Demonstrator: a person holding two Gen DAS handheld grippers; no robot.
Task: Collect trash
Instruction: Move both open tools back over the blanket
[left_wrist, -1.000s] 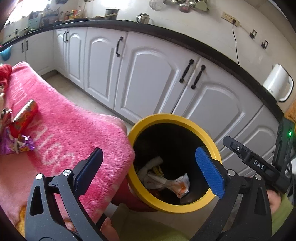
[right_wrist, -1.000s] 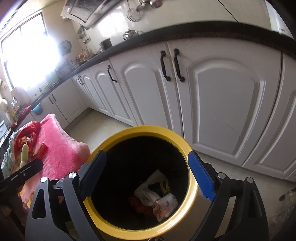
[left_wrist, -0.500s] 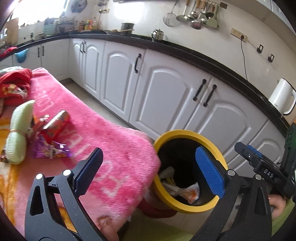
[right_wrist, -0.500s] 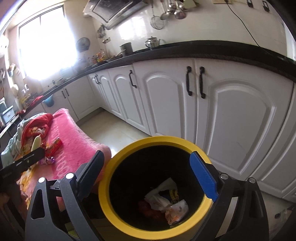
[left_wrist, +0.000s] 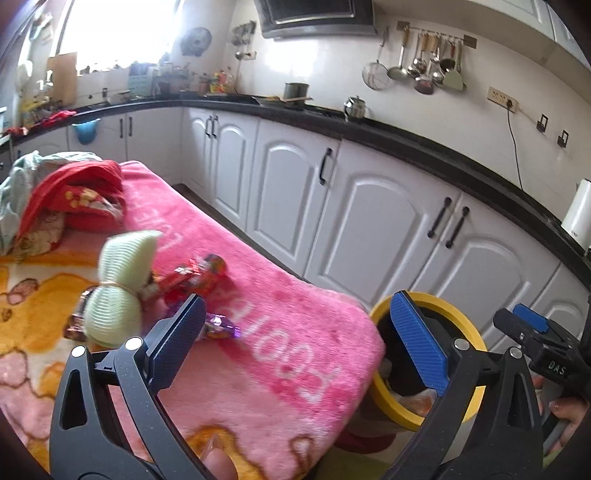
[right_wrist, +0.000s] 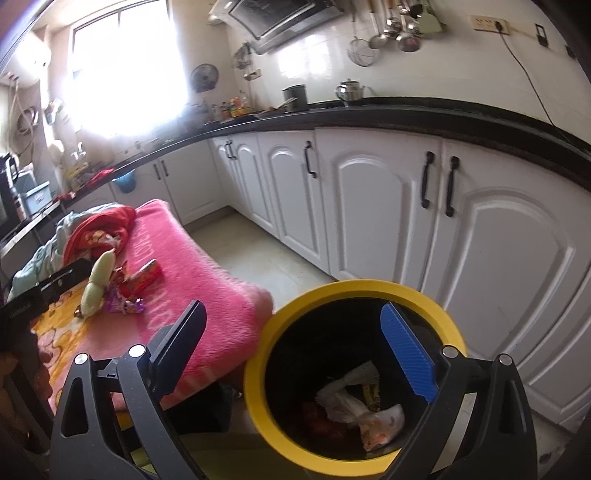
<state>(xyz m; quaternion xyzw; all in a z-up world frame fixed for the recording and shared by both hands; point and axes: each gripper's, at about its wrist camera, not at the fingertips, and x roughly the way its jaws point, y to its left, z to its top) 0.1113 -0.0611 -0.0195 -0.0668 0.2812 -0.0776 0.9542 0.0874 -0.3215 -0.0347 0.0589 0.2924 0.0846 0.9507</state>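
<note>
With both tongs spread and empty, the left gripper (left_wrist: 295, 336) should settle squarely over the crinkly purple foil wrapper (left_wrist: 219, 329) on the fuzzy pink blanket (left_wrist: 295, 350) before closing, while the right gripper (right_wrist: 295, 347) hangs over the yellow-rimmed black bin (right_wrist: 255, 373).

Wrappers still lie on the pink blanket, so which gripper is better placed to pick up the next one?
Left. The left gripper faces the wrappers on the blanket, jaws open, while the right gripper hangs over the bin.
</note>
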